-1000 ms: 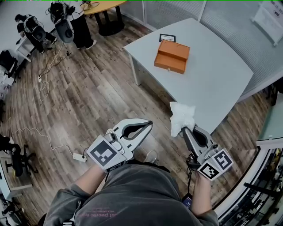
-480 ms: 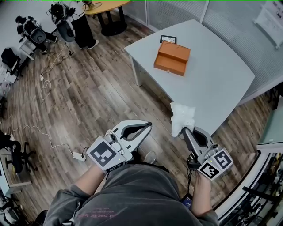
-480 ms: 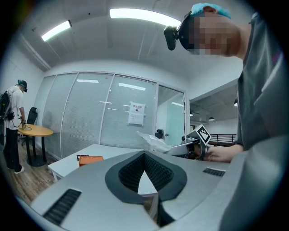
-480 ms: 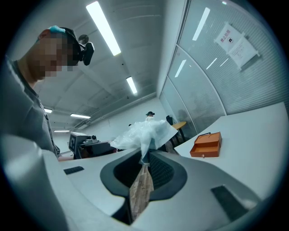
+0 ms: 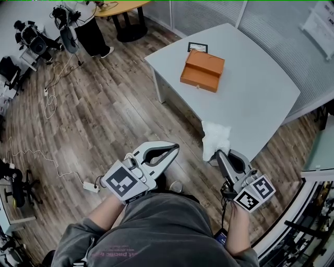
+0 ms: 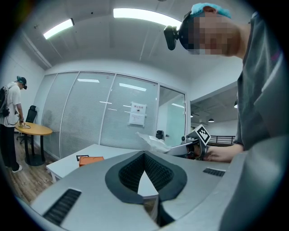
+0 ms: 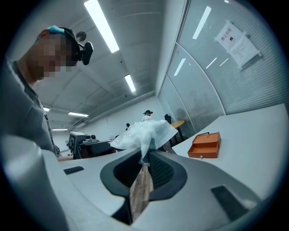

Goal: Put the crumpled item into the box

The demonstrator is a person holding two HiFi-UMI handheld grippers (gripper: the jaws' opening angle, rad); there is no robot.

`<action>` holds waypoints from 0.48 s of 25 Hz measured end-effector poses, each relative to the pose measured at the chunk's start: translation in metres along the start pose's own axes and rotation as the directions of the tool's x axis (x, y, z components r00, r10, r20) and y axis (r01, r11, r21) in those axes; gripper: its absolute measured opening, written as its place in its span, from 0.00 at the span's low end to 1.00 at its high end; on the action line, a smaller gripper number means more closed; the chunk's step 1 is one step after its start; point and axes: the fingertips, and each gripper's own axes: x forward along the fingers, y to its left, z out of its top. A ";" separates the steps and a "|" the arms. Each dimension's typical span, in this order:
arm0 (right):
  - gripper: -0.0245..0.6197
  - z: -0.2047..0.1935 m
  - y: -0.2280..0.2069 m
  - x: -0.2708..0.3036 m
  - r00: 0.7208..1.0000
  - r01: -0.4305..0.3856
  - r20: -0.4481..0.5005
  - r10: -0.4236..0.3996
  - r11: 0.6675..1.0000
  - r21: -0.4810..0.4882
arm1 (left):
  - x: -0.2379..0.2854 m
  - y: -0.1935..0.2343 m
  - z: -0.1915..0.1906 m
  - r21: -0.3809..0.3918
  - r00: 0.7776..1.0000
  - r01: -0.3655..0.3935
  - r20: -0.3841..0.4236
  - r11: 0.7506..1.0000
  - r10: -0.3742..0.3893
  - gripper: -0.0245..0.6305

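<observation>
The crumpled item (image 5: 216, 136) is a white wad of paper or plastic. It sticks out of my right gripper (image 5: 217, 153), which is shut on it in the air off the near corner of the white table (image 5: 250, 99). In the right gripper view the crumpled item (image 7: 144, 133) rises from the tips of the right gripper (image 7: 145, 160). The orange box (image 5: 202, 69) lies on the far part of the table, and the orange box (image 7: 205, 145) shows its lid raised. My left gripper (image 5: 176, 147) hangs over the floor beside the right one, shut and empty; the left gripper (image 6: 144, 152) has its tips touching.
A small black-framed card (image 5: 197, 46) lies on the table behind the box. A person (image 5: 88, 28) stands by a round wooden table (image 5: 122, 7) at the top left. Cables and a power strip (image 5: 91, 185) lie on the wooden floor. Glass partitions run behind the table.
Almost nothing: the head view has shifted slightly. Both grippers keep their places, and the white item stays in the right one.
</observation>
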 end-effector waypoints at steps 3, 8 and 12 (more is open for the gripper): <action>0.10 0.003 -0.007 0.013 1.000 0.010 -0.004 -0.010 1.000 0.003 | 0.006 0.016 0.001 -0.009 1.000 0.007 0.008 1.000 -0.007 0.06; 0.10 0.009 -0.014 0.042 1.000 0.025 -0.014 -0.025 1.000 0.009 | 0.009 0.047 0.002 -0.022 1.000 0.020 0.003 1.000 -0.020 0.06; 0.10 0.011 -0.022 0.069 0.999 0.035 -0.020 -0.035 0.999 0.015 | 0.013 0.076 0.000 -0.031 1.000 0.031 0.003 0.999 -0.031 0.06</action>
